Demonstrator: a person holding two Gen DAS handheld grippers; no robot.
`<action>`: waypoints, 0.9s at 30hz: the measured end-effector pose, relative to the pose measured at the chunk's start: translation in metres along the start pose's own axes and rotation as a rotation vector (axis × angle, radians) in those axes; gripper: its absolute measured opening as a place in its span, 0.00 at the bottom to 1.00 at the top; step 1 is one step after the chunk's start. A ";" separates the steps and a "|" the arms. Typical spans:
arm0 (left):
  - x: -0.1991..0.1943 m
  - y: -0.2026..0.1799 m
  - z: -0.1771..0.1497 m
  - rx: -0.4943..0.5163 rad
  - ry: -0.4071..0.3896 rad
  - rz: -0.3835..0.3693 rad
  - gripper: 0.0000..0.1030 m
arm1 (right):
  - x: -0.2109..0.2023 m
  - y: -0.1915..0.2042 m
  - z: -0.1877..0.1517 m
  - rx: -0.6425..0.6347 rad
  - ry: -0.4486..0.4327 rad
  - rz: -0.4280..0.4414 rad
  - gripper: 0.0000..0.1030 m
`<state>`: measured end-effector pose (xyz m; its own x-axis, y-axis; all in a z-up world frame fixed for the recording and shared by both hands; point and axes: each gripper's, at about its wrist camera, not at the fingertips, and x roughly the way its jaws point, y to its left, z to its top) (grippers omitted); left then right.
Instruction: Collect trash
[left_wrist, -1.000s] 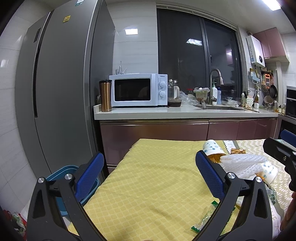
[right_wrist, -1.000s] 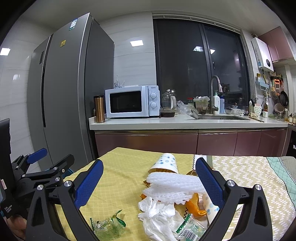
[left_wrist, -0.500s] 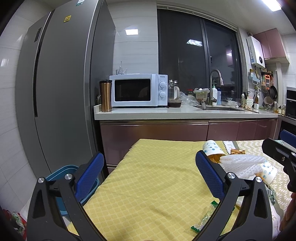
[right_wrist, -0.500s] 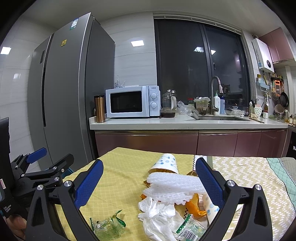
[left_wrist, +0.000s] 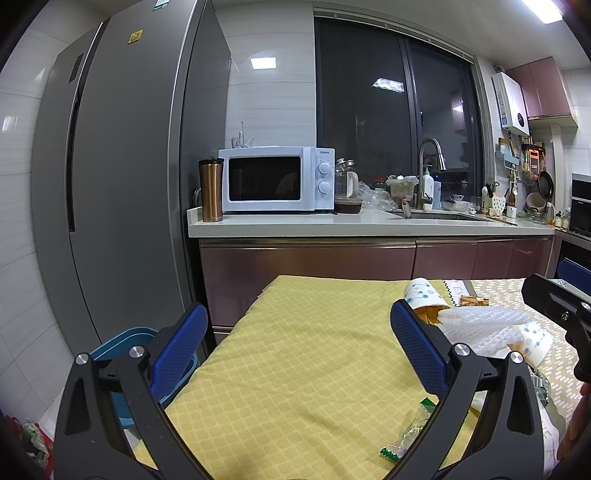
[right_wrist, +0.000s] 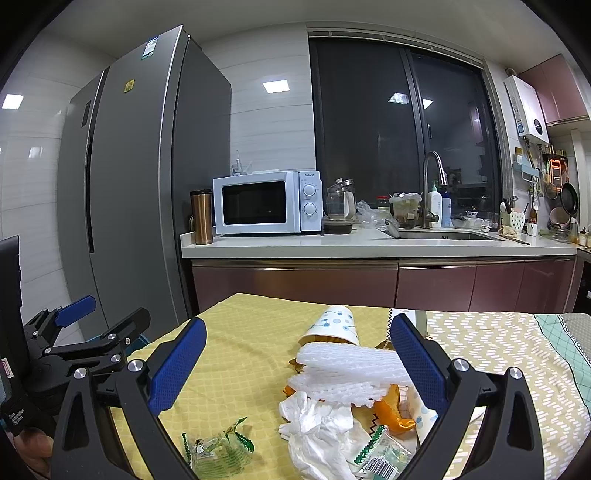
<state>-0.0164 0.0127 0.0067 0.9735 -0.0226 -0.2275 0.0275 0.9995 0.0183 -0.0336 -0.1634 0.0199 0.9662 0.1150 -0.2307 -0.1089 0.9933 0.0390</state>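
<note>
A pile of trash lies on the yellow tablecloth (right_wrist: 236, 354): a white foam net (right_wrist: 351, 373), a dotted paper cup (right_wrist: 334, 325), orange peel (right_wrist: 388, 413), crumpled white tissue (right_wrist: 317, 432) and green-edged clear wrappers (right_wrist: 218, 450). My right gripper (right_wrist: 297, 362) is open and empty, just above and in front of the pile. My left gripper (left_wrist: 295, 350) is open and empty over bare cloth, left of the pile. The foam net (left_wrist: 484, 328), the cup (left_wrist: 423, 295) and a wrapper (left_wrist: 406, 439) show in the left wrist view. The left gripper also shows in the right wrist view (right_wrist: 96, 332).
A blue bin (left_wrist: 122, 347) stands on the floor left of the table, by the grey fridge (left_wrist: 122, 184). Behind the table runs a counter (left_wrist: 332, 225) with a microwave (left_wrist: 273, 179), a copper tumbler (left_wrist: 211, 190) and a sink (left_wrist: 436, 214).
</note>
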 end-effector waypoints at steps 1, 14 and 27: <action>-0.001 -0.001 0.000 0.001 -0.001 0.001 0.95 | 0.000 0.000 0.000 0.000 0.000 -0.001 0.94; -0.002 -0.001 0.000 0.000 -0.001 0.000 0.95 | 0.001 0.000 -0.002 0.004 0.001 0.005 0.94; -0.001 0.000 -0.003 -0.001 0.002 -0.006 0.95 | 0.004 0.000 -0.005 0.008 0.006 0.010 0.94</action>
<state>-0.0177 0.0123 0.0038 0.9728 -0.0287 -0.2297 0.0333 0.9993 0.0163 -0.0311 -0.1626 0.0142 0.9636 0.1250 -0.2362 -0.1167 0.9920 0.0491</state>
